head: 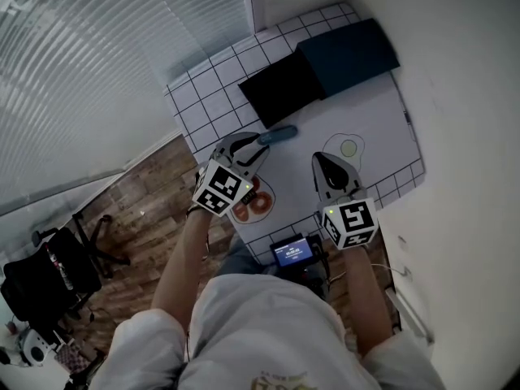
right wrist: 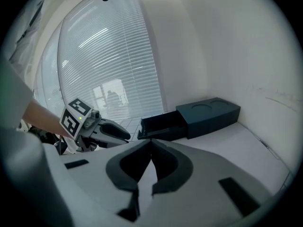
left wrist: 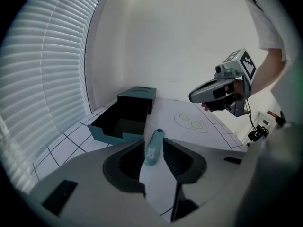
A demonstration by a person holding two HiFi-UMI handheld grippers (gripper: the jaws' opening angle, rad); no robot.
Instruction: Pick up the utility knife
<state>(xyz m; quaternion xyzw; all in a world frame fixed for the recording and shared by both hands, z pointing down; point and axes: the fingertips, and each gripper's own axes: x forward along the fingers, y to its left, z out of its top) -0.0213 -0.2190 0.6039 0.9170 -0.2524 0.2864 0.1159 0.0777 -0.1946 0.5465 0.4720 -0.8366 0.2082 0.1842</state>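
Note:
The teal utility knife point(head: 279, 134) lies on the white mat point(head: 382, 120), in front of the open black drawer point(head: 280, 88) of a teal box point(head: 348, 55). My left gripper point(head: 262, 147) is at the knife's near end. In the left gripper view the knife point(left wrist: 151, 154) lies between the jaws of the left gripper point(left wrist: 154, 141), which stand apart around it without clamping it. My right gripper point(head: 318, 159) hovers to the right of the knife over the mat. In the right gripper view its tips point(right wrist: 151, 141) meet with nothing between them.
An egg drawing point(head: 348, 146) is printed on the mat, and an orange ring print point(head: 253, 203) sits near the front edge. A small screen device point(head: 291, 252) is at the table's front. Window blinds point(head: 89, 71) run along the left, a wall along the right. A black chair point(head: 49, 275) stands on the wooden floor.

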